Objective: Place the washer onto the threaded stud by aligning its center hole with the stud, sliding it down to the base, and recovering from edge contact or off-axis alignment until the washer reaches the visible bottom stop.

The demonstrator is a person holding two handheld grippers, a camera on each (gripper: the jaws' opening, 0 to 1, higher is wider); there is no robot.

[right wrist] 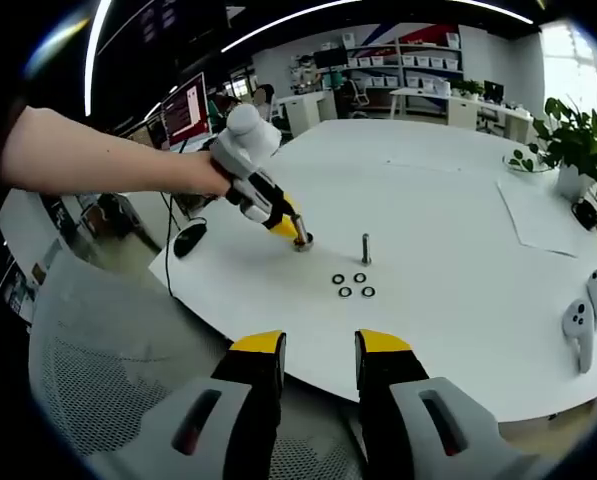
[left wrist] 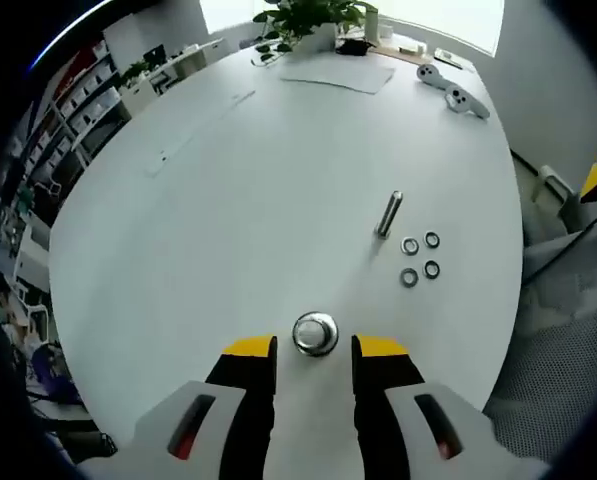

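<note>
4 washers (left wrist: 420, 257) beside stud (left wrist: 389, 214), no container

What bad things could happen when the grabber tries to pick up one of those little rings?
The four washers lie flat and close together on the white table, so the open left gripper might nudge several or slide one away. The threaded stud stands right beside them and could get bumped. The round metal piece between the jaws could roll off if knocked.

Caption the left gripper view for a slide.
Open left gripper flanks a round metal base; threaded stud and four washers wait beyond.
</note>
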